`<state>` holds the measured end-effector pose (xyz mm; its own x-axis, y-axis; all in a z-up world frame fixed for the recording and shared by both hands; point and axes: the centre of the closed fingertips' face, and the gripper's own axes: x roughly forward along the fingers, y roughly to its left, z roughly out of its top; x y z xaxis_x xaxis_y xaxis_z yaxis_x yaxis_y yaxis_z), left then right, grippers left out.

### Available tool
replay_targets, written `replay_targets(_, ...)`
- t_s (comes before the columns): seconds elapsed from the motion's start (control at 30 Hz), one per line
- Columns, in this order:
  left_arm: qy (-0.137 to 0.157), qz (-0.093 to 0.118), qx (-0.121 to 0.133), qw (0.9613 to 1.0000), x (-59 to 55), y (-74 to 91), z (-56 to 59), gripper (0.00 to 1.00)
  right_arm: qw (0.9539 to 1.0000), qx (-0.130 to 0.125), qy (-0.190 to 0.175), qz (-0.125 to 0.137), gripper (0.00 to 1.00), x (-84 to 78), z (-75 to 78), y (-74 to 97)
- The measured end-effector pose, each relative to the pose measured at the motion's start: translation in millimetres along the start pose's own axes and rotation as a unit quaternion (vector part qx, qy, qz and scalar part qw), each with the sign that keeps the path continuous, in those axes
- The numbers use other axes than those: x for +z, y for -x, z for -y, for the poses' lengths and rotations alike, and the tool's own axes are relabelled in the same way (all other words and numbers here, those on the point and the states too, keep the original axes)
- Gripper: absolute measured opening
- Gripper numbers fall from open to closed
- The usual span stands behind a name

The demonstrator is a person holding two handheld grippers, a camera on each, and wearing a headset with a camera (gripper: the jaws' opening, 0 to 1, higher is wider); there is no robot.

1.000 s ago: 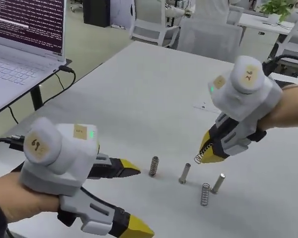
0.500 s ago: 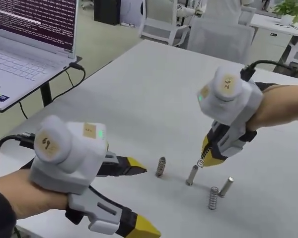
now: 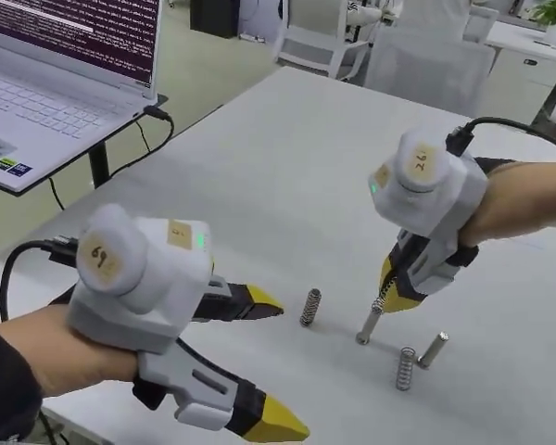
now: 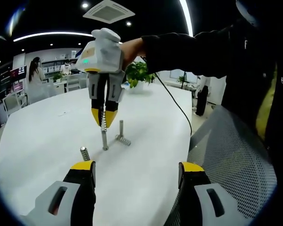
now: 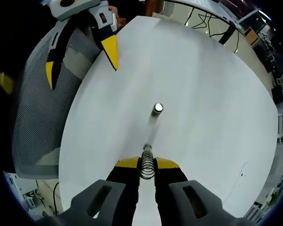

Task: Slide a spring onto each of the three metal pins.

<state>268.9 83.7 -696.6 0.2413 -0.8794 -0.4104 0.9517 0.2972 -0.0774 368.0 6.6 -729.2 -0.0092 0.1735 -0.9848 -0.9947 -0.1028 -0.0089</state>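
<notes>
Two grippers work over a white table in the head view, with a laptop off at the far left. The left gripper sits low, jaws spread wide with nothing between them. The right gripper is pinched on a spring, and the spring's lower end meets the top of the middle pin. Left of that pin stands an upright spring; can't tell if a pin is inside it. Off to the right there's a side pin with a loose spring just beside it.

Left gripper view: the left gripper has its jaws wide apart at the bottom. Across the table the right gripper points down, and the spring in its tips reaches the middle pin. The upright spring is nearer, and the side pin and loose spring are behind.

Right gripper view: the right gripper is closed narrow on the spring, with the middle pin dead ahead. The left gripper is up top left, jaws apart.
</notes>
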Motion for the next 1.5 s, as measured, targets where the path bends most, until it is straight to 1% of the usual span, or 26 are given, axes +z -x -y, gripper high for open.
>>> replay_targets(0.17,0.0,0.001,-0.001,1.0,0.1,0.3,0.1,0.67,1.0,0.003,-0.001,-0.003,0.09,0.0,1.8,-3.4)
replay_targets(0.4,-0.001,0.002,-0.002,1.0,0.4,0.8,0.4,0.67,0.9999,0.011,-0.006,-0.011,0.09,-2.4,5.7,-14.2)
replay_targets(0.93,-0.001,0.0,-0.002,1.0,-0.6,1.7,-0.1,0.66,0.9992,0.025,-0.011,-0.029,0.09,-6.7,0.6,-41.3)
replay_targets(1.5,-0.001,-0.003,-0.003,1.0,-1.5,1.4,0.7,0.65,0.9991,0.026,-0.017,-0.03,0.09,-10.7,-4.0,-55.7)
